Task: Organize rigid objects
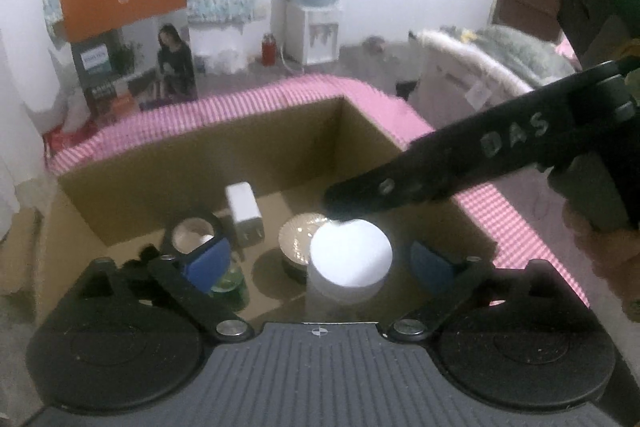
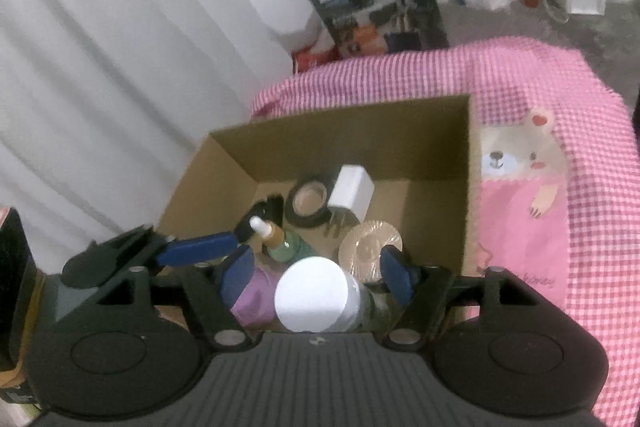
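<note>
A white-lidded jar (image 1: pixel 350 255) (image 2: pixel 312 295) stands in an open cardboard box (image 1: pixel 224 151) (image 2: pixel 348 143). My left gripper (image 1: pixel 318 263) is open, and its blue pads stand well clear of the jar on either side. My right gripper (image 2: pixel 316 275) is open too, straddling the same jar with gaps at both pads. One black finger (image 1: pixel 440 167) of the right gripper reaches in over the jar in the left wrist view. Also in the box are a white charger (image 2: pixel 352 193), a black tape roll (image 2: pixel 308 203), a gold-lidded dish (image 2: pixel 372 247) and a green dropper bottle (image 2: pixel 280 247).
The box sits on a pink checked cloth (image 2: pixel 520 87) with a bear print (image 2: pixel 520 163). A purple item (image 2: pixel 256 291) lies under the jar. White curtain (image 2: pixel 100 67) hangs at left. A printed carton (image 1: pixel 136 67) and a water dispenser (image 1: pixel 316 11) stand behind.
</note>
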Demonstrator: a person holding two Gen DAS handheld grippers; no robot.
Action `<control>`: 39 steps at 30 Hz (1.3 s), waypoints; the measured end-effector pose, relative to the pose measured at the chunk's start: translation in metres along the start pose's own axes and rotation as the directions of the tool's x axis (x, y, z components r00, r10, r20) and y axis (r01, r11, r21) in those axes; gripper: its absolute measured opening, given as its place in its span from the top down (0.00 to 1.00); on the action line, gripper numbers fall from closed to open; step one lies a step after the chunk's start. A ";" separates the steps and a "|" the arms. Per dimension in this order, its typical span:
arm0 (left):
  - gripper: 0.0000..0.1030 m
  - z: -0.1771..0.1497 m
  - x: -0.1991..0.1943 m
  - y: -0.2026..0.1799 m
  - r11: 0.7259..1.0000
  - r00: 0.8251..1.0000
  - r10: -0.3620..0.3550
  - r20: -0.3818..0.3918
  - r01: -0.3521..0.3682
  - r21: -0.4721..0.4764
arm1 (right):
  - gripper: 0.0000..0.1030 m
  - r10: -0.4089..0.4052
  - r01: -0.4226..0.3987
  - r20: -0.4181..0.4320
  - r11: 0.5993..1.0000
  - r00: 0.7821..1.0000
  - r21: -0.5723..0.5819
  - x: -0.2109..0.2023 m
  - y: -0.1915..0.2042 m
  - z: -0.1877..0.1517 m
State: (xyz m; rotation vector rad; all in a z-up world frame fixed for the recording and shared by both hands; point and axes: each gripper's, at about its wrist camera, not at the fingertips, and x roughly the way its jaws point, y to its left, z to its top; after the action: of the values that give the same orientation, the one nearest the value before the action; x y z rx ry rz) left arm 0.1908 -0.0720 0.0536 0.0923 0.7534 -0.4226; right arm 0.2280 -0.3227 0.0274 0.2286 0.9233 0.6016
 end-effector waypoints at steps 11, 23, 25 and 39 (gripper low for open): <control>0.00 -0.015 -0.079 0.027 0.992 0.979 0.102 0.174 -0.087 -0.088 | 0.00 -0.103 0.115 0.302 0.993 0.948 -0.021 -0.083 0.038 -0.033; 0.00 -0.026 -0.079 0.034 0.913 0.921 0.382 0.080 -0.363 -0.186 | 0.00 -0.375 0.410 0.366 0.912 0.852 -0.020 -0.074 0.089 -0.087; 0.00 -0.028 -0.077 0.036 0.920 0.931 0.361 0.057 -0.346 -0.184 | 0.00 -0.402 0.435 0.347 0.900 0.848 -0.020 -0.061 0.091 -0.092; 0.00 -0.043 -0.053 0.036 0.918 0.938 0.335 -0.084 -0.345 -0.195 | 0.00 -0.438 0.456 0.248 0.890 0.864 -0.018 -0.019 0.082 -0.101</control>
State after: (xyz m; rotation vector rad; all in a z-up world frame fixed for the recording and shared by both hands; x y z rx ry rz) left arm 0.1437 -0.0113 0.0557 0.0371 0.8079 -0.0077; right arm 0.1067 -0.2734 0.0160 0.0102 0.6849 0.1689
